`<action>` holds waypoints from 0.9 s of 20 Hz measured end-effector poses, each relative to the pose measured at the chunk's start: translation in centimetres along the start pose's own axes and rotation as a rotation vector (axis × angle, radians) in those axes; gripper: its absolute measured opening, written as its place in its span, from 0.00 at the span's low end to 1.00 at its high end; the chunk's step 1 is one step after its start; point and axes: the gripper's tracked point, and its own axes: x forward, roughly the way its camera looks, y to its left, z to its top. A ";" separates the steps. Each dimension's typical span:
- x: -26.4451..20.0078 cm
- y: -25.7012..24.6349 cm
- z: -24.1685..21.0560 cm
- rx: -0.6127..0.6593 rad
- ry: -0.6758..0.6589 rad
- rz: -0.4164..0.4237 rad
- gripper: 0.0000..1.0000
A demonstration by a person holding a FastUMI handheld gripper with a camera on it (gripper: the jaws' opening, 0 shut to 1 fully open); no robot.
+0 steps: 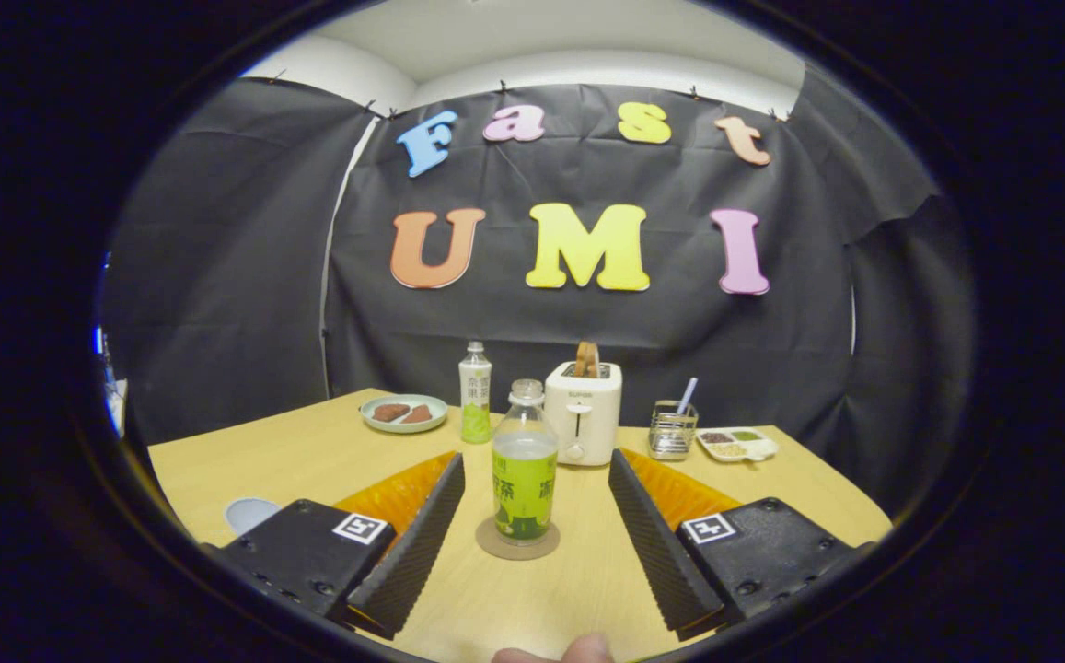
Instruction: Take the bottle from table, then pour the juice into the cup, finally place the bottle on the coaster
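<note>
- Gripper (537, 479): fingers spread wide, one on either side of the bottle, neither one touching it. Nothing held.
- Bottle (524, 465): clear plastic with a green label, capless, upright. It stands on the round coaster (495, 546), between the two fingers and level with their tips. Pale liquid fills it to about the shoulder.
- Coaster lies flat on the wooden table (256, 460); its rim shows around the bottle's base.
- Cup (249, 513): pale rim visible beside the left finger's body, partly cut off by it. Well apart from the bottle.
- Second bottle (475, 392): white cap, white and green label, upright, beyond the first and slightly left of it.
- Plate (404, 413): pale green, left of the second bottle, holds two brown pieces.
- Toaster (584, 411): white, just right of and behind the green-label bottle, a slice of toast (586, 358) sticking up from its slot.
- Wire holder (672, 431): right of the toaster, a pale utensil handle leaning out of it.
- Divided tray (736, 444): white, just beside the holder, small heaps of food in its compartments; what they are, I cannot tell.
- A fingertip (587, 649) of the person shows behind the fingers, nearest the camera.
</note>
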 end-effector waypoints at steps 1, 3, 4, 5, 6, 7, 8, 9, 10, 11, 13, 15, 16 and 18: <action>-1.5 -0.2 0.4 0.003 -0.013 -0.022 1.00; -4.3 -0.5 1.1 0.001 -0.039 -0.059 1.00; -5.7 -0.5 1.3 0.003 -0.052 -0.073 1.00; -7.0 -0.4 1.3 0.006 -0.060 -0.087 1.00; -8.2 -0.3 1.2 0.008 -0.071 -0.097 1.00; -9.4 0.0 1.0 0.012 -0.078 -0.105 1.00; -10.4 0.2 0.7 0.012 -0.088 -0.107 1.00; -11.4 0.5 0.4 0.006 -0.095 -0.111 1.00; -12.2 0.6 -0.1 0.000 -0.100 -0.115 1.00; -13.1 0.5 -0.5 0.001 -0.109 -0.122 1.00; -14.1 0.3 -1.5 0.024 -0.110 -0.135 1.00; -14.6 0.2 -2.3 0.053 -0.106 -0.144 1.00; -14.8 -0.1 -2.7 0.059 -0.105 -0.150 1.00; -15.2 -0.4 -3.0 0.061 -0.105 -0.164 1.00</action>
